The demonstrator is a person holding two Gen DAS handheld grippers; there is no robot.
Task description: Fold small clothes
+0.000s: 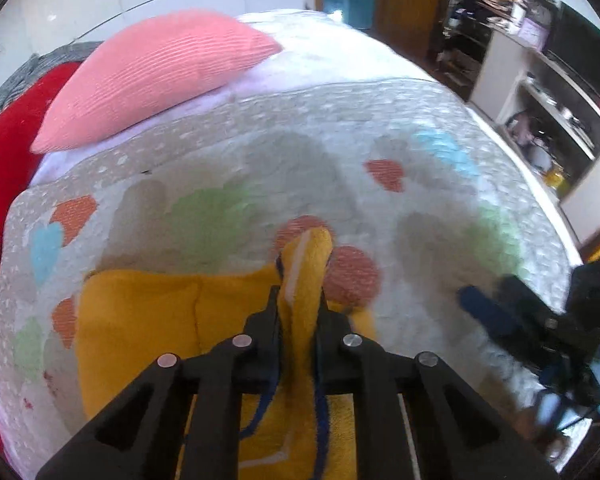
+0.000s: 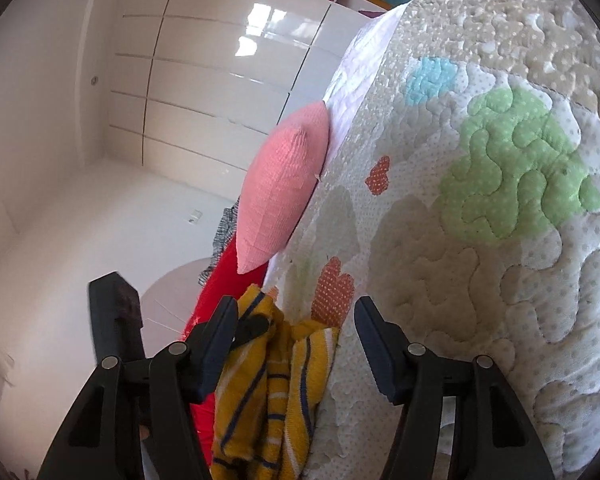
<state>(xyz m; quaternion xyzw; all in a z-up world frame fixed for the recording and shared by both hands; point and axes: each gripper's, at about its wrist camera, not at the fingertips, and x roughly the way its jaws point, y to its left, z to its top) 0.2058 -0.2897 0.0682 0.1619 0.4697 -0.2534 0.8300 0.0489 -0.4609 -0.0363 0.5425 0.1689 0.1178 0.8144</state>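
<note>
A small yellow garment (image 1: 148, 328) with navy and white stripes lies on the patterned quilt (image 1: 340, 128). My left gripper (image 1: 300, 300) is shut on a raised fold of the yellow garment, pinched between both fingers. In the right wrist view the same garment (image 2: 276, 392) hangs bunched between my fingers, closer to the left finger. My right gripper (image 2: 296, 316) is open, its fingers wide apart and not clamping the cloth. The right gripper also shows in the left wrist view (image 1: 512, 320), at the right over the quilt.
A pink pillow (image 1: 152, 80) lies at the far left of the bed, with a red cushion (image 1: 4, 152) beside it. White wardrobe doors (image 2: 220, 60) stand behind. Cluttered shelves (image 1: 540, 100) line the right side past the bed edge.
</note>
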